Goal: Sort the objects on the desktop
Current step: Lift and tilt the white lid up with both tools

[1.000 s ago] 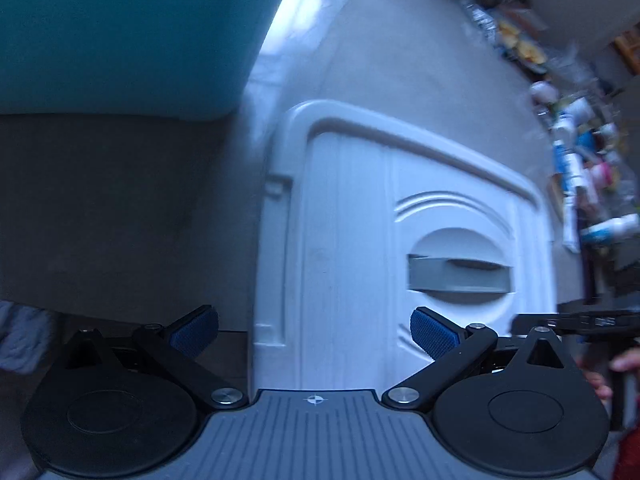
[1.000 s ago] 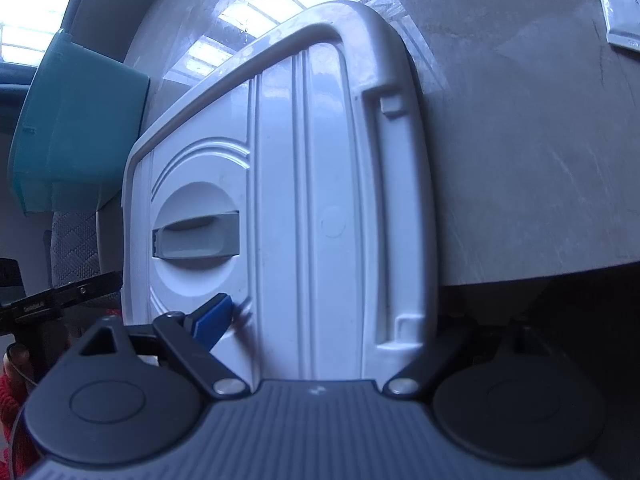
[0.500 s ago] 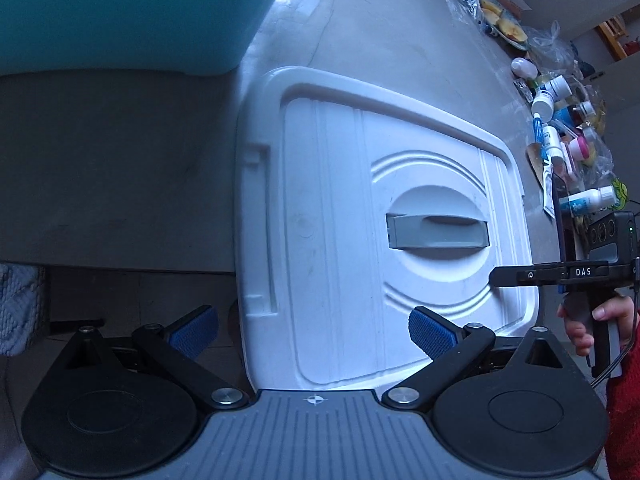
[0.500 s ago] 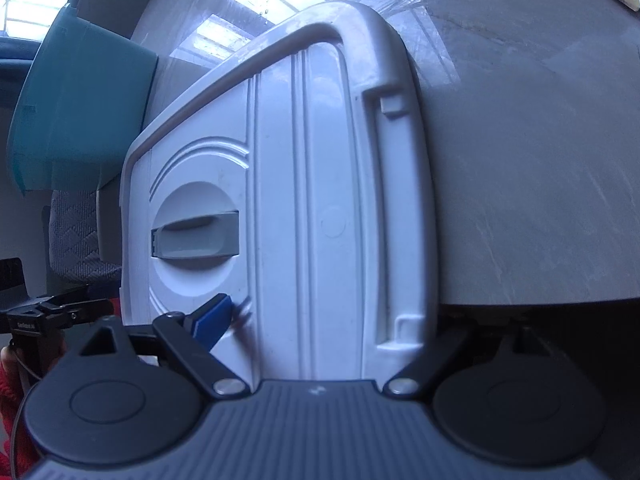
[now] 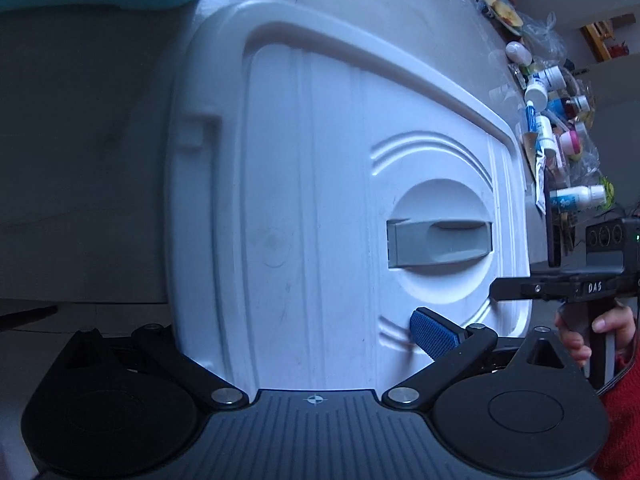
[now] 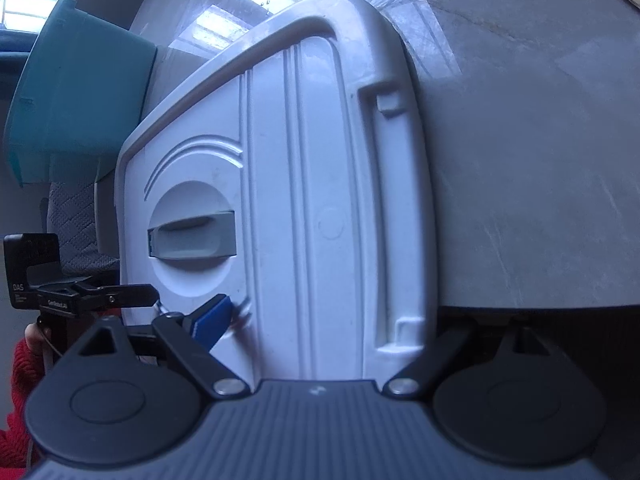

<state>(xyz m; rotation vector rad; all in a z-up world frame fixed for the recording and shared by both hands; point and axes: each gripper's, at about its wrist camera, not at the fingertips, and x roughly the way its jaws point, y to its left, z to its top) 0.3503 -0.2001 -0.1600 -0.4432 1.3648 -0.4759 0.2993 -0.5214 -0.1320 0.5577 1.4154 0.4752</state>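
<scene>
The white ribbed plastic lid [image 5: 320, 208] with its grey recessed handle [image 5: 440, 248] fills the middle of both views, lying on the pale marbled surface [image 6: 540, 160] with its near end overhanging the surface's edge. Against the frame half a second back, the lid now looms much larger in your left view and runs up to the bottom housing, so your left hand-held gripper [image 5: 296, 336] has dropped in close. Its jaws stand apart, straddling the lid's near corner: the blue pad [image 5: 434, 338] sits over the lid's top at lower right, while the other fingertip is hidden behind the lid's left edge, so you cannot tell whether anything presses.

Your right hand-held gripper [image 6: 336, 320] looks much as it did before: jaws wide, the blue pad [image 6: 212, 320] over the lid at lower left, the other finger out of sight past the lid's right rim, under the surface edge. Contact there is likewise unreadable.

In the left view the other gripper's black finger reaches in at right, held by fingers [image 5: 600, 328] and a red sleeve [image 5: 624, 400]. A teal plastic tub [image 6: 80, 112] sits at upper left of the right view, cut off. Small bottles and tubes [image 5: 560, 136] crowd the left view's upper right, too small to identify.
</scene>
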